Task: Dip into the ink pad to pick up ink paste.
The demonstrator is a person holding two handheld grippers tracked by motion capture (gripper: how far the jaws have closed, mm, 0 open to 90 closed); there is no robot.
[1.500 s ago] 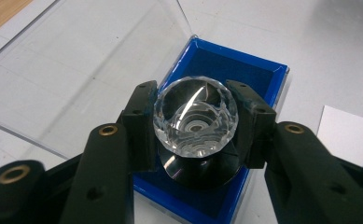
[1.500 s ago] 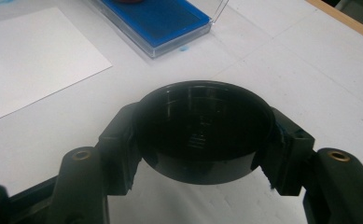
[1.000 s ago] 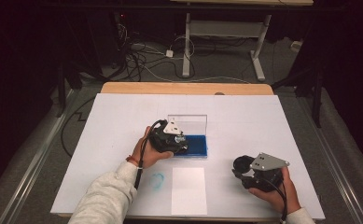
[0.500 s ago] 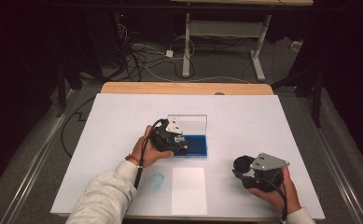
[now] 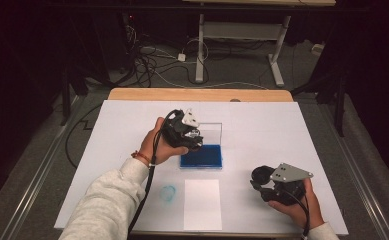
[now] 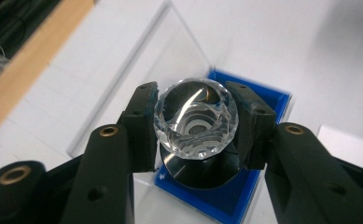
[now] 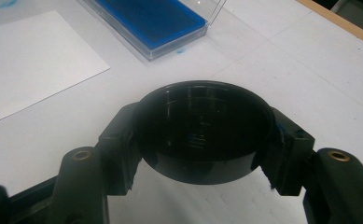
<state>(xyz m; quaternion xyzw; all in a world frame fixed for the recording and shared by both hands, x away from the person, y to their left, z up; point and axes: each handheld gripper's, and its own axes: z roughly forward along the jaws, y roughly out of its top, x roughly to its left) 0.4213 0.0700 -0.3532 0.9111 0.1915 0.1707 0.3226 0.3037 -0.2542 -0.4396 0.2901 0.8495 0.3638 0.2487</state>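
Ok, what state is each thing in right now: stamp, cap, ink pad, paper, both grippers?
Stamp: gripped by its clear faceted knob, lifted above the ink pad.
Ink pad: open, clear lid standing upright behind the blue pad.
Cap: off the stamp, held in the right gripper.
Paper: flat on the table, blank.
Left gripper: shut on the stamp.
Right gripper: shut on the cap.

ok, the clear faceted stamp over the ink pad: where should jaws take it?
Grip the clear faceted knob across its widest girdle, coming from above, as the left gripper does now with one pad on each opposite side. The facets taper toward top and bottom, so higher or lower may slip. The black base hangs below, over the blue ink pad.
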